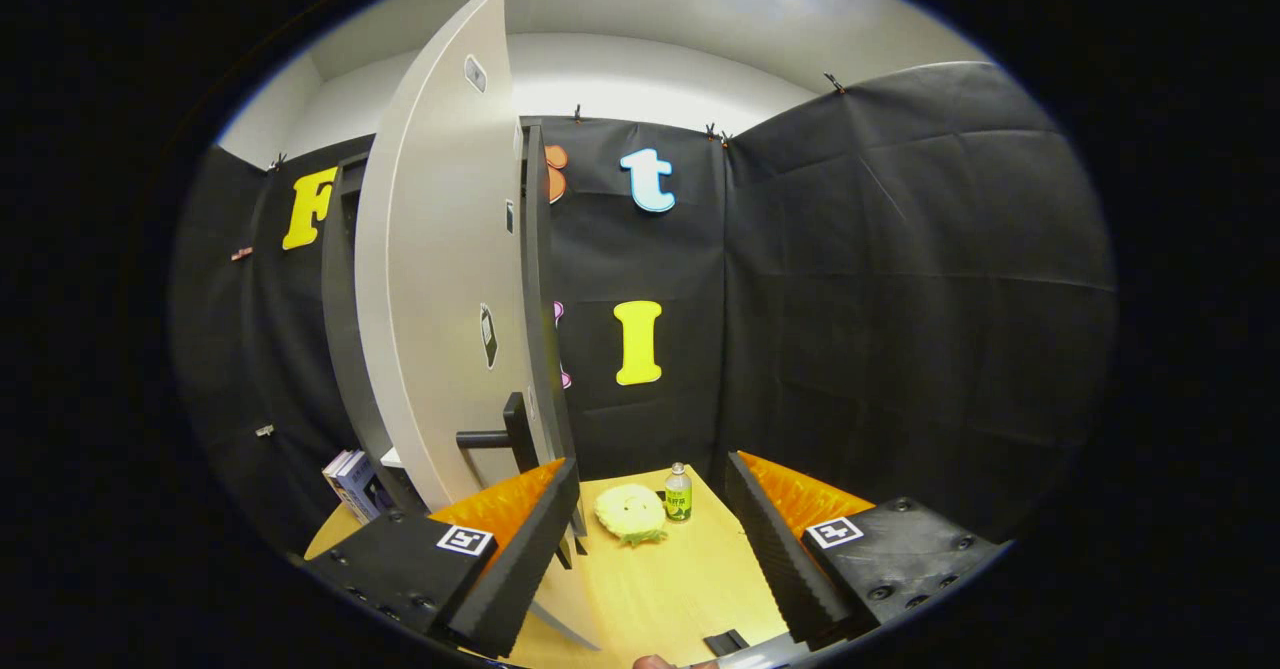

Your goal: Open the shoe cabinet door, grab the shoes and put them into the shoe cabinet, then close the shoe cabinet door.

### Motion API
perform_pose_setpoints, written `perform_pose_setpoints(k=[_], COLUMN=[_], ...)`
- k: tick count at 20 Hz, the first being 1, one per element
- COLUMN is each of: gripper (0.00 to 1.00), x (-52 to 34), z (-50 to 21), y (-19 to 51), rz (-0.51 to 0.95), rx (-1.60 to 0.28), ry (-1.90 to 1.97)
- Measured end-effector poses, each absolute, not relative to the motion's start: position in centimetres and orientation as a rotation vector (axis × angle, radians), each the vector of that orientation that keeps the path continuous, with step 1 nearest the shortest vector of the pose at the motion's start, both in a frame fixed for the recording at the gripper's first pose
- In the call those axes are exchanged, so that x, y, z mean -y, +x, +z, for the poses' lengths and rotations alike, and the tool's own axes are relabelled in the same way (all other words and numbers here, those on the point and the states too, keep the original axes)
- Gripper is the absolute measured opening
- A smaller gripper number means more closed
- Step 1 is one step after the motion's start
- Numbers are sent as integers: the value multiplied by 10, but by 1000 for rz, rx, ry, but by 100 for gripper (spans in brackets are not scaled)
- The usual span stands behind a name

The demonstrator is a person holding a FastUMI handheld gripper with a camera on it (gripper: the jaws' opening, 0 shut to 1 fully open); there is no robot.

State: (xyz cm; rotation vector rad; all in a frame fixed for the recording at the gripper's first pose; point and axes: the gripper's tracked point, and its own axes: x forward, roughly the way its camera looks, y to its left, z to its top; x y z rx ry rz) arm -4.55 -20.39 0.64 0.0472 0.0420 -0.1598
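Gripper (pixel 650 549): the fingers are standing wide apart and are gripping nothing; the wooden table (pixel 670 589) is showing through the gap.
Cabinet door (pixel 440 279): it is standing swung open, edge-on to the camera, rising tall just ahead of the left finger (pixel 520 539).
Door handle (pixel 505 436): the dark bar is projecting from the door's lower part, just above and beyond the left fingertip; whether they are touching cannot be told.
Shoe cabinet (pixel 340 329): its dark frame is showing behind the open door, to the left of the fingers.
Shoe (pixel 631 514): the pale yellow, slipper-like item is lying on the table ahead, between the finger lines and slightly left of centre; its long axis cannot be told.
Bottle (pixel 679 494): it is standing upright just beside the shoe, on its right.
Books (pixel 350 484): they are standing at the cabinet's foot.
Step in hand: the door is judged open; the grab is calling for a straight advance, clear of the bottle.
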Motion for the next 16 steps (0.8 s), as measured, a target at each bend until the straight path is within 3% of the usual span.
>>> perform_pose_setpoints(k=[16], gripper=[98], x=[72], z=[-1], y=[-45], rz=[52], rx=[-76], ry=[114])
